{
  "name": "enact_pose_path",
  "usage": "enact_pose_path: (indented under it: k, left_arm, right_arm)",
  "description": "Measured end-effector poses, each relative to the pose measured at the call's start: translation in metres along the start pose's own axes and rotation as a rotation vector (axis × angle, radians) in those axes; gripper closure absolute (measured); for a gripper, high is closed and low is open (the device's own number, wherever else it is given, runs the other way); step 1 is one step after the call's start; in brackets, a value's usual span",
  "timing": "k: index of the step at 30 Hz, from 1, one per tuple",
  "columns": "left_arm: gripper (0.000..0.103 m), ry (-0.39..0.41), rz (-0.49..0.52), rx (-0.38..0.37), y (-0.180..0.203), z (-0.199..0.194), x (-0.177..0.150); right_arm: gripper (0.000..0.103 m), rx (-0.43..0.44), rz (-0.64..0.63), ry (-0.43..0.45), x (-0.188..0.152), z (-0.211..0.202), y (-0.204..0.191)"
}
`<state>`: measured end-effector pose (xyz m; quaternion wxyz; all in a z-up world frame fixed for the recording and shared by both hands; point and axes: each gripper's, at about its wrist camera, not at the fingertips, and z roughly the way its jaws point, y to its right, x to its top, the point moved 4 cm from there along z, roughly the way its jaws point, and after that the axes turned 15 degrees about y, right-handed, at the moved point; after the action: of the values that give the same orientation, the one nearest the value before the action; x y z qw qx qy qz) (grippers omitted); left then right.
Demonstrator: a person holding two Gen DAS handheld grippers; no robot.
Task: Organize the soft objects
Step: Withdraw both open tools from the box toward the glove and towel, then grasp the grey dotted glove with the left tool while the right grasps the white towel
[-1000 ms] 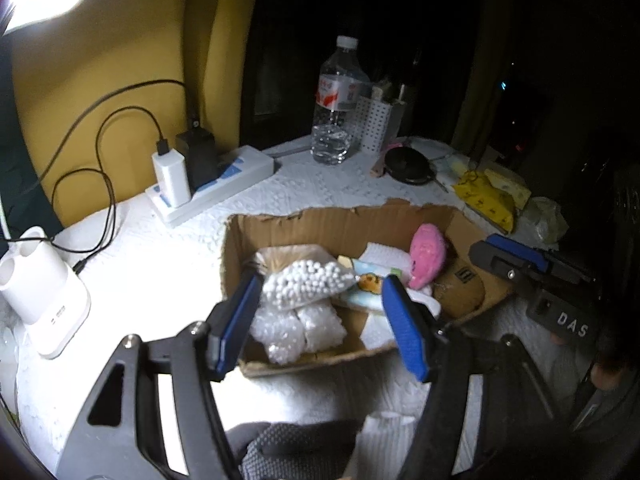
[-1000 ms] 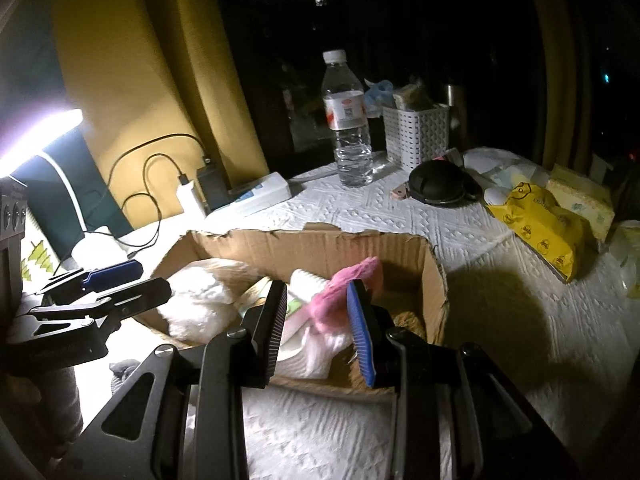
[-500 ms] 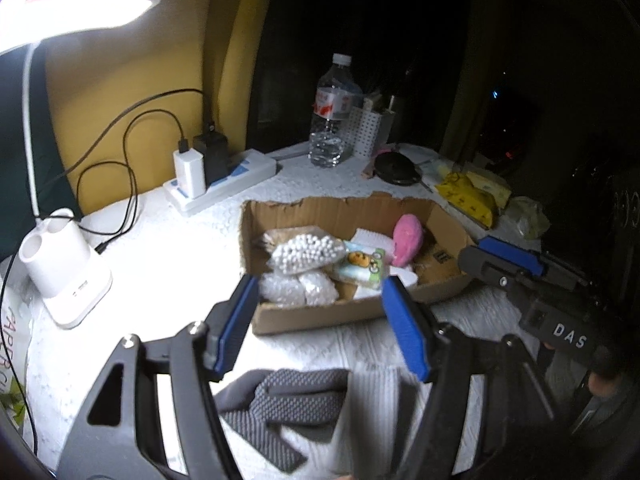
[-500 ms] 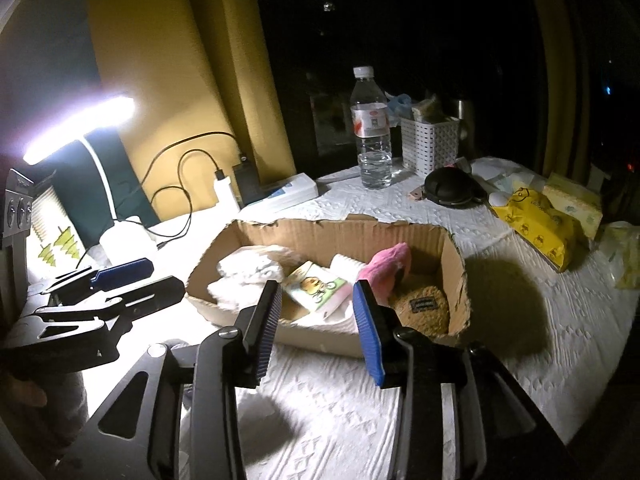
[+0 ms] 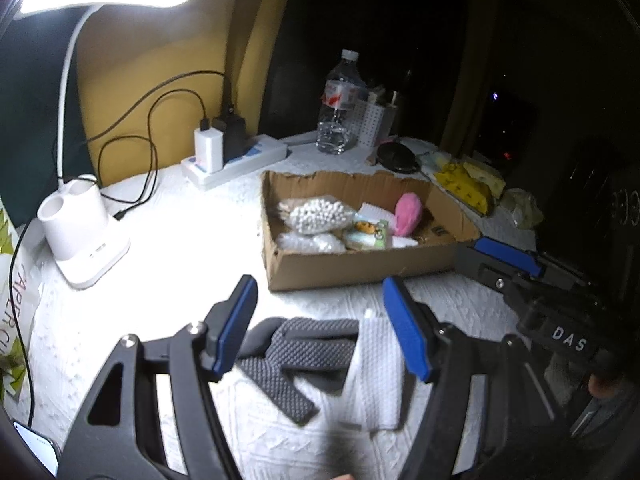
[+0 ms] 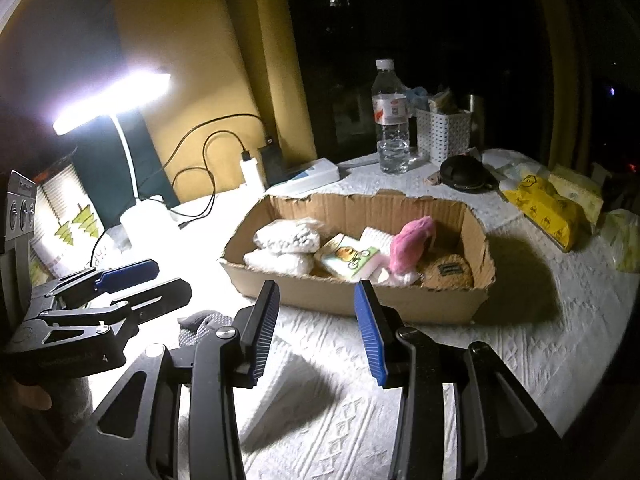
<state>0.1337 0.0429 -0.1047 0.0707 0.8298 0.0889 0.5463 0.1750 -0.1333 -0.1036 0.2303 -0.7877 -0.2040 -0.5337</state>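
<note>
A cardboard box (image 5: 360, 266) (image 6: 360, 300) sits mid-table and holds white bead bags (image 5: 320, 214) (image 6: 286, 236), a pink plush (image 5: 408, 214) (image 6: 410, 242), a tissue pack (image 6: 346, 260) and a brown pad (image 6: 448, 274). In front of the box lie grey socks (image 5: 304, 344) (image 6: 204, 322) and a white cloth (image 5: 378, 372) (image 6: 296, 392). My left gripper (image 5: 320, 328) is open and empty above the socks and cloth; it also shows in the right wrist view (image 6: 128, 280). My right gripper (image 6: 316, 332) is open and empty, in front of the box; it also shows in the left wrist view (image 5: 504, 258).
A lit desk lamp with white base (image 5: 80, 232) stands at left. A power strip with chargers and cables (image 5: 232, 156), a water bottle (image 5: 340, 108), a white basket (image 6: 442, 136), a black round case (image 6: 466, 172) and yellow tissue packs (image 6: 548, 208) lie behind and right.
Both grippers have pulled back and up from the box, empty. The socks and white cloth in front of the box have come into view.
</note>
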Motion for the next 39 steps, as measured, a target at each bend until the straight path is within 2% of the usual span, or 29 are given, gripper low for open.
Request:
enact_pose_path:
  k: [11, 15, 35, 38, 39]
  left_arm:
    - [0.036, -0.031, -0.01, 0.004, -0.007, -0.004, -0.023]
    - [0.036, -0.05, -0.01, 0.002, -0.008, -0.002, -0.032]
    - [0.032, -0.117, -0.042, 0.059, -0.029, 0.015, -0.054]
    - [0.031, -0.124, -0.043, 0.071, -0.032, 0.017, -0.054]
    - [0.031, -0.129, -0.042, 0.076, -0.033, 0.018, -0.055]
  right_arm:
    - [0.06, 0.018, -0.004, -0.037, -0.021, 0.002, -0.017]
    - [0.048, 0.029, 0.003, -0.048, -0.029, 0.004, -0.021]
    - [0.048, 0.073, 0.021, -0.177, -0.07, 0.035, -0.028]
    - [0.05, 0.084, 0.027, -0.191, -0.074, 0.038, -0.028]
    - [0.054, 0.091, 0.033, -0.199, -0.076, 0.039, -0.028]
